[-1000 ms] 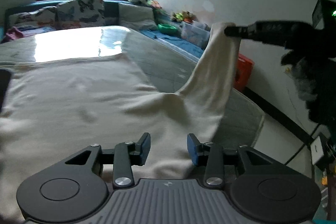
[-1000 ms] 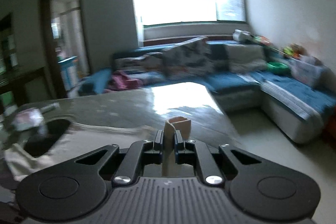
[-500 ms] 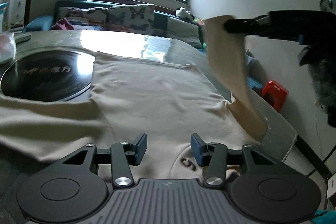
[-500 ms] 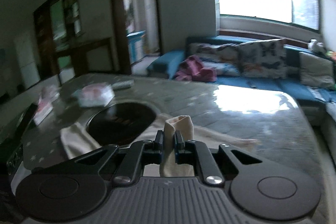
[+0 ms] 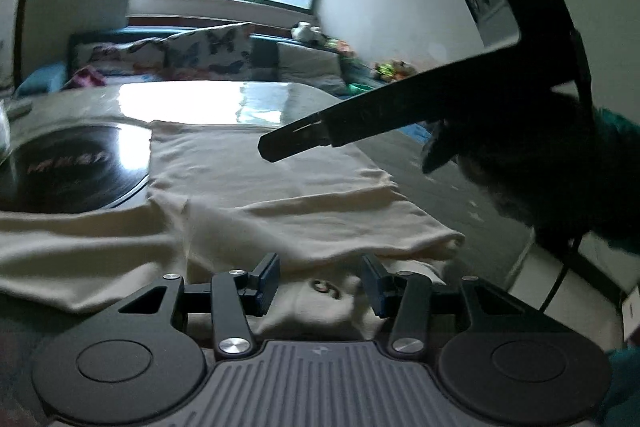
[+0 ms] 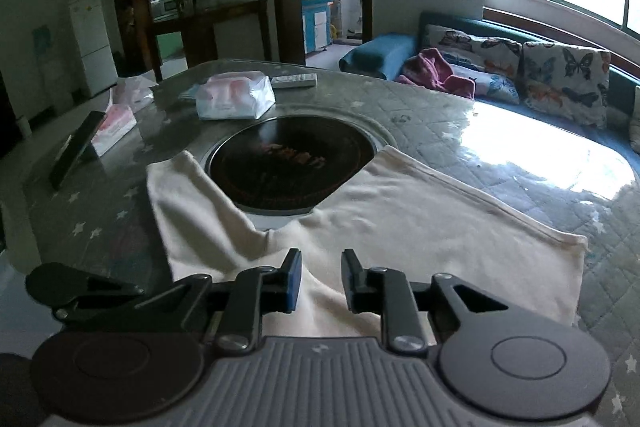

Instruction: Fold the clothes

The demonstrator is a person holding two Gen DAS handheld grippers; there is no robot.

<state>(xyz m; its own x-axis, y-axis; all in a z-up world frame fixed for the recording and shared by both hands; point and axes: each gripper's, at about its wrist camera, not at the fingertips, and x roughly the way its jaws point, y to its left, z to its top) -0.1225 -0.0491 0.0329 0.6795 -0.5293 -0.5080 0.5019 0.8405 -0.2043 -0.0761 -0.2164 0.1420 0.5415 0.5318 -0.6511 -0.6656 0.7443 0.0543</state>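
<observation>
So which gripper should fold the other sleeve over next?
Probably the left gripper: it's open, low over the shirt, beside the spread-out sleeve. The right gripper, also open, hangs above the folded side.

My left gripper (image 5: 320,281): jaws apart, holding nothing, level, pointing toward 12 o'clock. My right gripper (image 6: 320,281): jaws apart, empty; in the left view it reaches in from 3 o'clock.

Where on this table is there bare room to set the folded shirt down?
Bare tabletop lies between the cream shirt and the sofa. The far left is crowded: tissue pack, remote, phone. The black round inset fills the middle.
</observation>
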